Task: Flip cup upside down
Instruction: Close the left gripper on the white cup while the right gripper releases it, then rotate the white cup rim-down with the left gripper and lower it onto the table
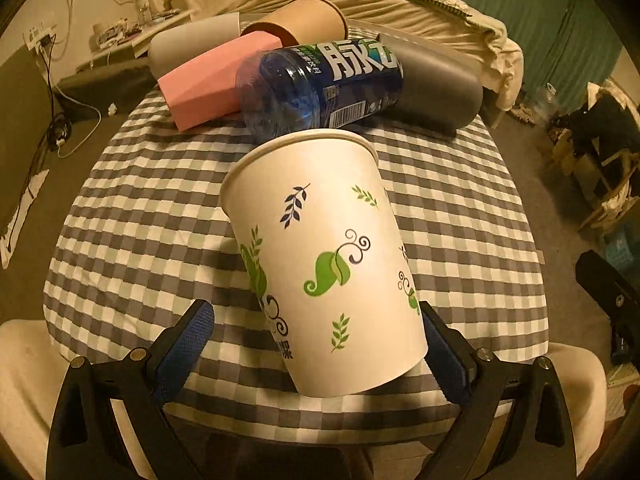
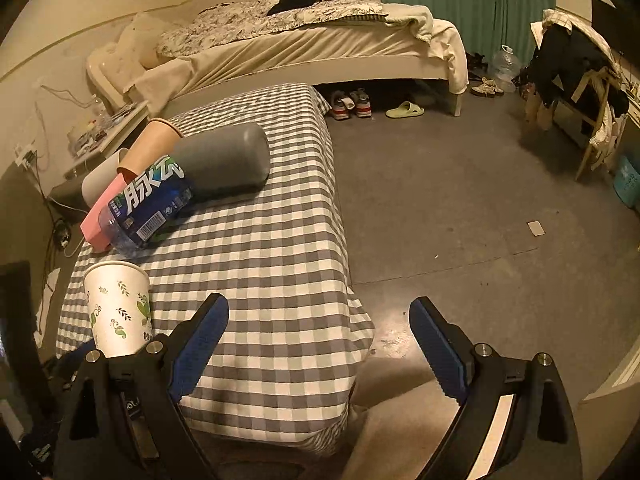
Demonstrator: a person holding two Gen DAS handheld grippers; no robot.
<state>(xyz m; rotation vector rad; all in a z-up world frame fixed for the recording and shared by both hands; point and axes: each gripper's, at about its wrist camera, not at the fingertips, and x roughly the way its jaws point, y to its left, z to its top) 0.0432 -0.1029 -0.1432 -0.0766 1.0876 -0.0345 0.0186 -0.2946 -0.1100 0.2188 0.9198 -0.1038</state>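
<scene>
The paper cup, white with green and dark leaf prints, stands between the left gripper's fingers, rim up and leaning a little toward the left finger at the top. Its lower wall lies against the right-hand blue pad, while the left-hand pad stands clear of it with a gap showing; the fingers are spread wide and whether they truly grip the cup cannot be told. The cup's base sits on or just above the checked cloth of the counter.

Beyond the fingertips, past the cup's rim, lies a heap of things on their sides: a blue plastic bottle just behind the rim, a pink box to its left, a grey cylinder to its right, and behind them a brown paper cup and a pale cylinder.

The right gripper hangs over the counter's right edge, its fingers spread wide with nothing between them. One finger is over the checked cloth, the other over the bare floor. From here the paper cup stands well to the left of the left-hand finger, with the heap farther ahead and a bed beyond.
</scene>
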